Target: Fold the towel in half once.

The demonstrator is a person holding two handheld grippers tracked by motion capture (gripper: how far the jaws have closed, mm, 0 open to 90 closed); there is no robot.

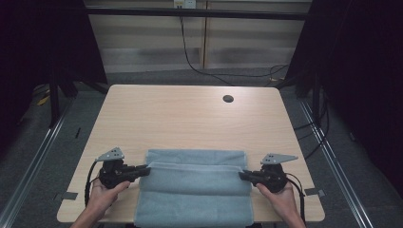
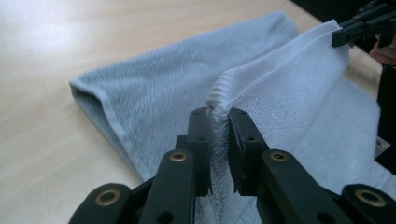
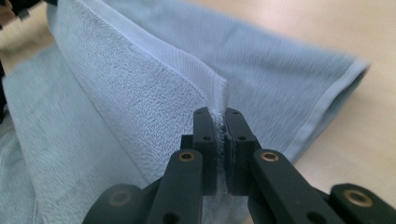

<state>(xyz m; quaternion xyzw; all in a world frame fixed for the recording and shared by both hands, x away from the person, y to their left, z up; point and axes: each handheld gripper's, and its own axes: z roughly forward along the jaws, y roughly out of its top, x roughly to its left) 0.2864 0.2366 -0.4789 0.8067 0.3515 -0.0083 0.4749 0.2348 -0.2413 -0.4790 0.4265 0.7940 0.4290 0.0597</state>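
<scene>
A light blue towel (image 1: 195, 187) lies across the near half of the wooden table (image 1: 190, 114) and hangs over its front edge. My left gripper (image 1: 145, 170) is shut on the towel's left edge, and the left gripper view shows the hem (image 2: 219, 98) pinched between the two jaws. My right gripper (image 1: 243, 175) is shut on the right edge, where the towel's corner (image 3: 217, 91) rises from between its jaws. The held edge is lifted into a taut fold between both grippers. The other gripper (image 2: 362, 25) shows at the far end of the fold.
A round cable hole (image 1: 228, 99) sits near the table's far right. Black cables (image 1: 209, 71) run over the floor behind the table. Dark curtains and metal floor rails (image 1: 38, 156) flank both sides.
</scene>
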